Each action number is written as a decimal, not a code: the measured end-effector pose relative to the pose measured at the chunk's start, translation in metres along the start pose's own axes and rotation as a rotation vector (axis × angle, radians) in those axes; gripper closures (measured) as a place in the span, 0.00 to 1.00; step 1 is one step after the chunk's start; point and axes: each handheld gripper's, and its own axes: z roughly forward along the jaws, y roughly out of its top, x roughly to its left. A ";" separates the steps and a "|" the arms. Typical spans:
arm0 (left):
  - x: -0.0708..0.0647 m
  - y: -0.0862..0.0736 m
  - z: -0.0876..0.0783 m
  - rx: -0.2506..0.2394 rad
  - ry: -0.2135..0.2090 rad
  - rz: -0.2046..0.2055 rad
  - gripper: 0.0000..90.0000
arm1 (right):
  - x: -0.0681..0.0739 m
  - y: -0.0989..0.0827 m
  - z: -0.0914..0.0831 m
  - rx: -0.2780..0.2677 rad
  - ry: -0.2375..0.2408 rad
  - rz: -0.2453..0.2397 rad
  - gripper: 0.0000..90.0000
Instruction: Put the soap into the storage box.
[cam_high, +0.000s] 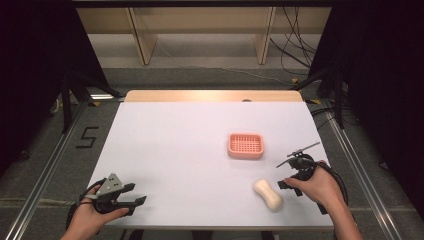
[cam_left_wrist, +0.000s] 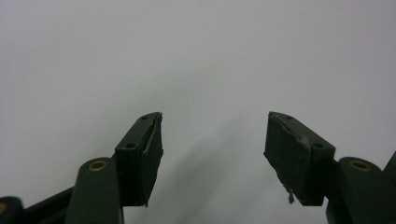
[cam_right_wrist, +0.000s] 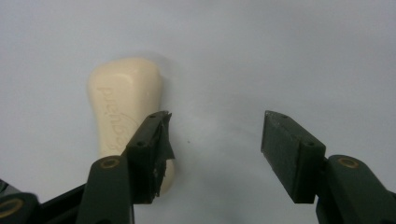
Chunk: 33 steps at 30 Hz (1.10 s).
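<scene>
While both tools gape empty, the soap bar (cam_right_wrist: 122, 115) lies just beside the right tool (cam_right_wrist: 215, 140), outside its jaws.

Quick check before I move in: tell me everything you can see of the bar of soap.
The bar of soap is cream-coloured, smooth and matte, with rounded ends and a slightly narrowed waist. Embossed lettering runs along its top face in the right gripper view, too faint to read. It lies flat and unwrapped on the white table, set diagonally near the front right edge, nearer the person than the pink soap dish. The right tool is open beside it; its near jaw overlaps the bar, contact unclear.
</scene>
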 end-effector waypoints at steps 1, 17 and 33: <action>0.000 0.000 0.000 0.000 0.000 0.000 0.40 | 0.000 0.000 0.000 0.000 0.000 0.000 0.48; 0.001 0.000 0.000 -0.006 0.000 0.029 0.40 | 0.029 0.013 0.002 0.101 0.026 -0.111 0.54; 0.000 -0.001 0.000 0.000 -0.004 -0.002 0.40 | 0.048 0.025 0.015 0.185 0.048 -0.197 0.53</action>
